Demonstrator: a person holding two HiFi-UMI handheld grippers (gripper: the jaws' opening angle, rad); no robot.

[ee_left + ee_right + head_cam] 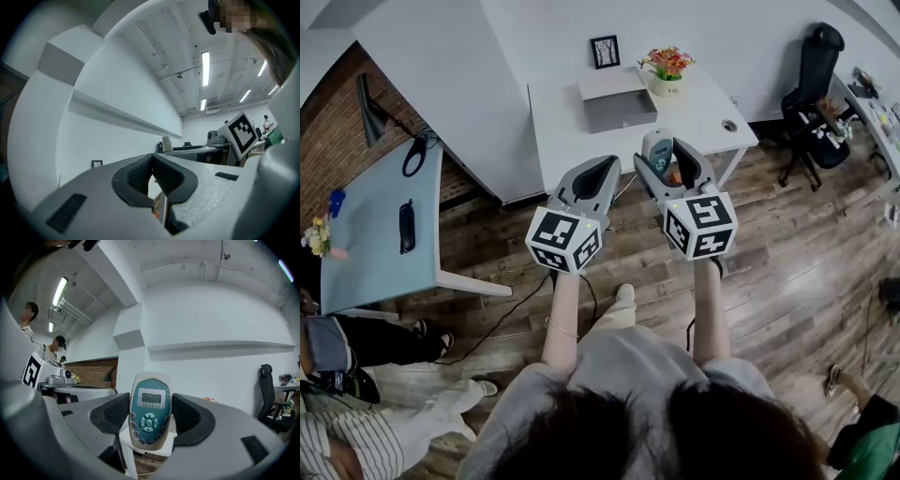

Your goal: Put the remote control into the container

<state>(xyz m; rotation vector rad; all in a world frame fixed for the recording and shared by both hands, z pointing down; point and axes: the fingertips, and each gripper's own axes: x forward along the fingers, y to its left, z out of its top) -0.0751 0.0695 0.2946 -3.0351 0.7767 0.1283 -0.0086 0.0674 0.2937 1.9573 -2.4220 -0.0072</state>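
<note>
My right gripper [149, 416] is shut on a white remote control [150, 409] with a teal face, a small screen and round buttons, held upright between the pads. In the head view that remote control [657, 148] sticks out past the right gripper [672, 164], raised in the air in front of the white table [572, 131]. A grey rectangular container [620, 106] with a white lid part sits on that table. My left gripper [600, 173] hangs beside the right one, its jaws closed together with nothing between them, as the left gripper [151, 174] view shows.
A flower pot [667, 71] and a small picture frame [605, 51] stand at the table's back; a small round object [729, 125] lies at its right. A light-blue table [375, 225] is on the left, an office chair [816, 94] at the right. People sit lower left.
</note>
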